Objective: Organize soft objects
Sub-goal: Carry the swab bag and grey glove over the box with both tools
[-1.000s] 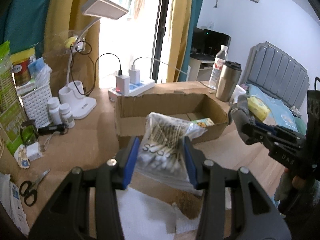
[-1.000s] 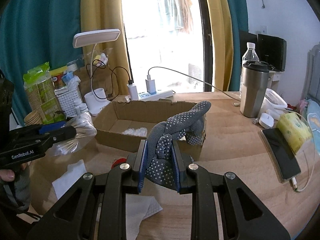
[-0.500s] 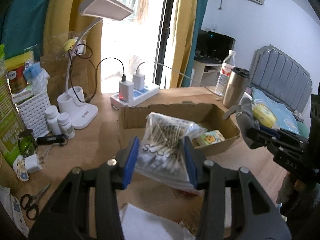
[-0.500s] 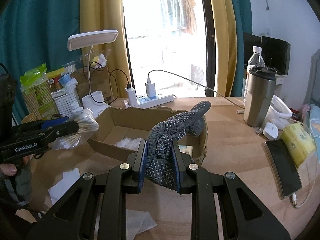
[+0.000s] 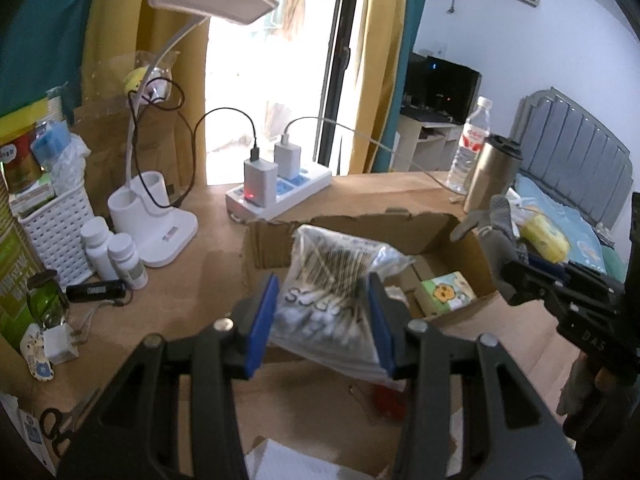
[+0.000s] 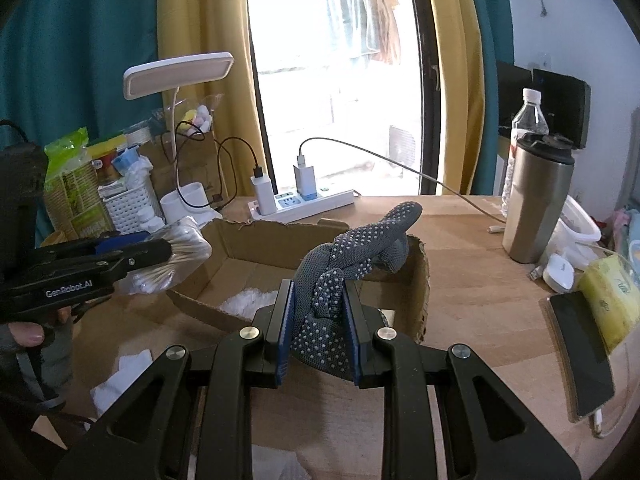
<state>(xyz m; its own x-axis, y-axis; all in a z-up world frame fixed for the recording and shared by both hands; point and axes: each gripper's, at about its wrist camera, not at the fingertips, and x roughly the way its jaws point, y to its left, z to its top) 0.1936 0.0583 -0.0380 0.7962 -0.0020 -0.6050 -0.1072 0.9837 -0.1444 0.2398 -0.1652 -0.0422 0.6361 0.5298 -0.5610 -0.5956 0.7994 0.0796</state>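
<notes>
Two tools are loaded: the left tool (image 5: 322,322) is clamped part-way closed on a clear bag of cotton swabs (image 5: 332,292), and the right tool (image 6: 318,334) is squeezed almost shut on a grey dotted glove (image 6: 344,268). Both items hang just at the near rim of the cardboard box (image 6: 256,240) on the bench (image 6: 472,280). Carry each past the wall, lower it over bare floor beside the small packet (image 5: 444,294), then release.
</notes>
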